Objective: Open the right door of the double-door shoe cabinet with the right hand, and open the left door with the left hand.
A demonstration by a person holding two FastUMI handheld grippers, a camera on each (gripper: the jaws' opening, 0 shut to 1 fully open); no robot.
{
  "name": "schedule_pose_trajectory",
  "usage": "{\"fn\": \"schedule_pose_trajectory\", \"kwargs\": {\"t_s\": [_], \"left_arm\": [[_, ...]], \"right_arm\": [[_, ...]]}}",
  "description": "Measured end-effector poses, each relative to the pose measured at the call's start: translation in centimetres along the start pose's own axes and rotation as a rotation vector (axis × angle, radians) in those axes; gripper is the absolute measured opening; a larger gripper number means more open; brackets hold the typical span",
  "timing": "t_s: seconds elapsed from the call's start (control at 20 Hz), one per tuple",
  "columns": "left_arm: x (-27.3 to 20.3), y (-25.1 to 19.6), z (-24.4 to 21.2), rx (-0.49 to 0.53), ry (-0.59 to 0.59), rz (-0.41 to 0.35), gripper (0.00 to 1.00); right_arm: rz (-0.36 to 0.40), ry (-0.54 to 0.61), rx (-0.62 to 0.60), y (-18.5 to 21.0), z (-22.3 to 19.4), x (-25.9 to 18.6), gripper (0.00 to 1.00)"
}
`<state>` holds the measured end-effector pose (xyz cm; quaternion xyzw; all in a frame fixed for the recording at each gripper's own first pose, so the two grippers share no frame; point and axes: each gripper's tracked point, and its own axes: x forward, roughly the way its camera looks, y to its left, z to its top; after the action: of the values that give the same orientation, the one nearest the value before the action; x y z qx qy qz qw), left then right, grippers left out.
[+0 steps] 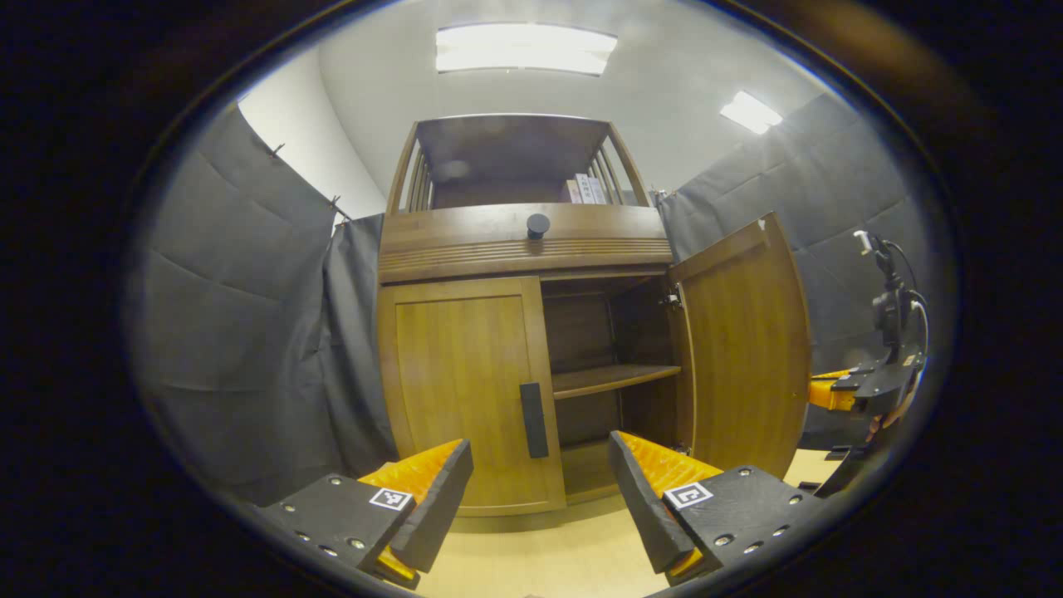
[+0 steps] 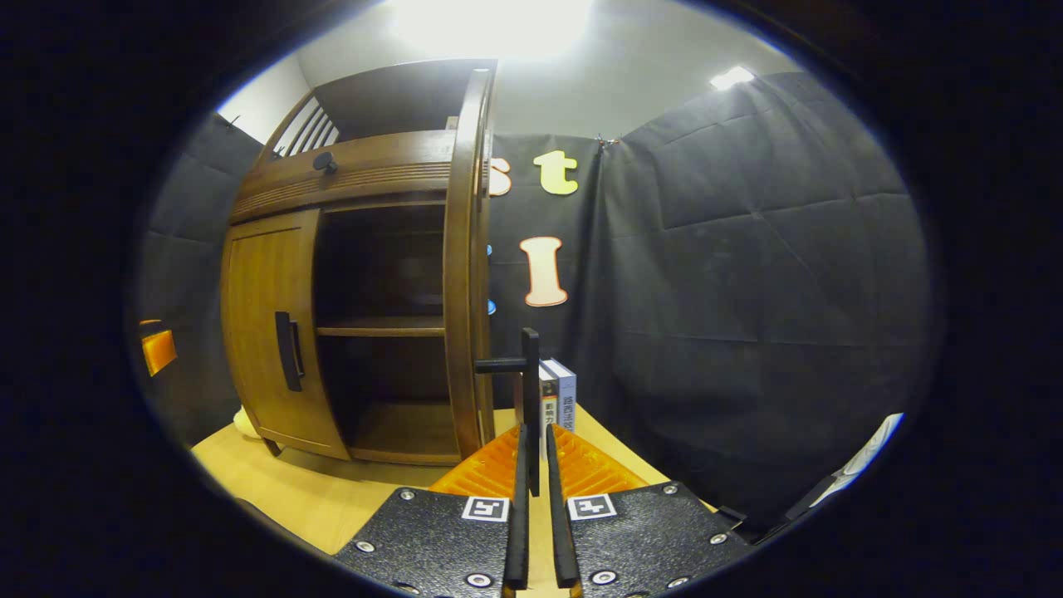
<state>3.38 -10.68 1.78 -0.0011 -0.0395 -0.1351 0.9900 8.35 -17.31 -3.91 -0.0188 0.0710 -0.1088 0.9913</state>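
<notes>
The wooden shoe cabinet (image 1: pixel 523 241) stands straight ahead in the left gripper view. Its left door (image 1: pixel 465 390) is closed, with a black vertical handle (image 1: pixel 534 419) near its inner edge. My left gripper (image 1: pixel 540 453) is open a short way in front of that handle, touching nothing. The right door (image 1: pixel 743 349) is swung wide open, baring an inner shelf (image 1: pixel 614 378). In the right gripper view this door (image 2: pixel 465 274) shows edge-on, and my right gripper (image 2: pixel 532 436) is shut on its black handle (image 2: pixel 530 365). The right gripper (image 1: pixel 864 386) also appears beyond the open door.
The cabinet stands on a light wooden surface (image 1: pixel 531 548). A black knob (image 1: pixel 538 224) sits on the drawer front above the doors, and books (image 1: pixel 585 189) stand on the top shelf. More books (image 2: pixel 558 399) stand behind the open door. Dark cloth walls enclose both sides.
</notes>
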Motion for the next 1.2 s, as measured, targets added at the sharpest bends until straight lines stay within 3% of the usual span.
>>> {"fn": "schedule_pose_trajectory", "kwargs": {"t_s": [0.2, 0.45, 0.7, 1.2], "left_arm": [[0.4, -0.3, -0.4, -0.008, 0.001, -0.009, 0.87], [0.8, -0.2, -0.3, -0.015, 0.010, -0.006, 0.87], [1.3, 0.0, -0.3, -0.012, 0.012, 0.007, 0.87], [2.0, 0.4, -1.2, -0.022, 0.038, 0.028, 0.88]], "right_arm": [[-0.053, -0.008, -0.004, -2.6, 0.8, -1.4, 0.13], [0.002, -0.026, -0.009, -1.9, 2.4, -3.7, 0.31], [0.055, -0.019, -0.001, 0.1, 2.6, -4.4, 0.95], [0.077, -0.019, 0.037, 1.5, 2.4, -4.3, 0.95]]}}
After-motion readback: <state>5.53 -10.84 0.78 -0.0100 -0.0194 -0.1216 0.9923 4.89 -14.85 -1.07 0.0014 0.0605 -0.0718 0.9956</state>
